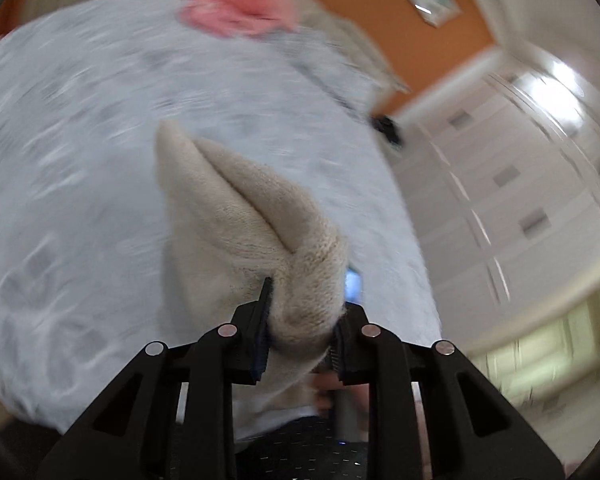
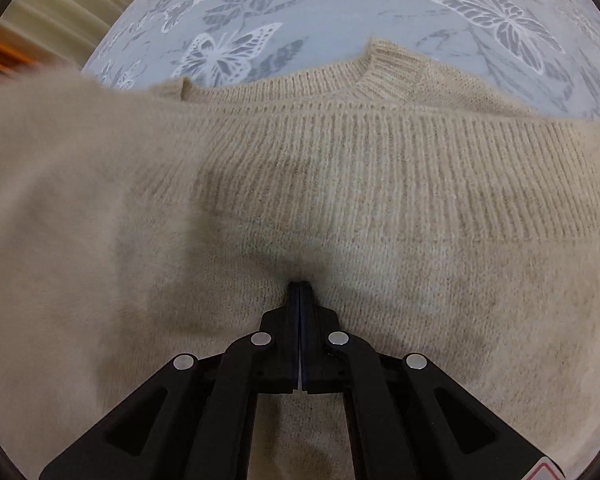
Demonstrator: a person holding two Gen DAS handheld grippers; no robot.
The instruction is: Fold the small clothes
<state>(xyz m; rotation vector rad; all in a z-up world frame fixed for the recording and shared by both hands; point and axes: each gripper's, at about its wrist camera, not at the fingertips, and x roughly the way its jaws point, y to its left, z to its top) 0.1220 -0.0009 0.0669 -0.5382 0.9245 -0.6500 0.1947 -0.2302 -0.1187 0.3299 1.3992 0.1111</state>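
Note:
A beige knit sweater [image 2: 340, 184] lies on a grey butterfly-print cloth [image 2: 340, 12], its ribbed hem folded up toward the collar [image 2: 384, 68]. My right gripper [image 2: 300, 286] is shut, its tips pressed down on the sweater's middle. In the left wrist view my left gripper [image 1: 304, 312] is shut on a thick fold of the same beige sweater [image 1: 236, 216], held lifted above the cloth [image 1: 80, 160]. That view is blurred by motion. A raised part of the sweater [image 2: 52, 200] fills the left of the right wrist view.
A pink garment [image 1: 236, 0] lies at the far edge of the cloth, with grey clothes [image 1: 332, 52] beside it. Orange wall and white panelled doors [image 1: 520, 168] stand beyond. Cream curtains [image 2: 60, 4] hang at the far left.

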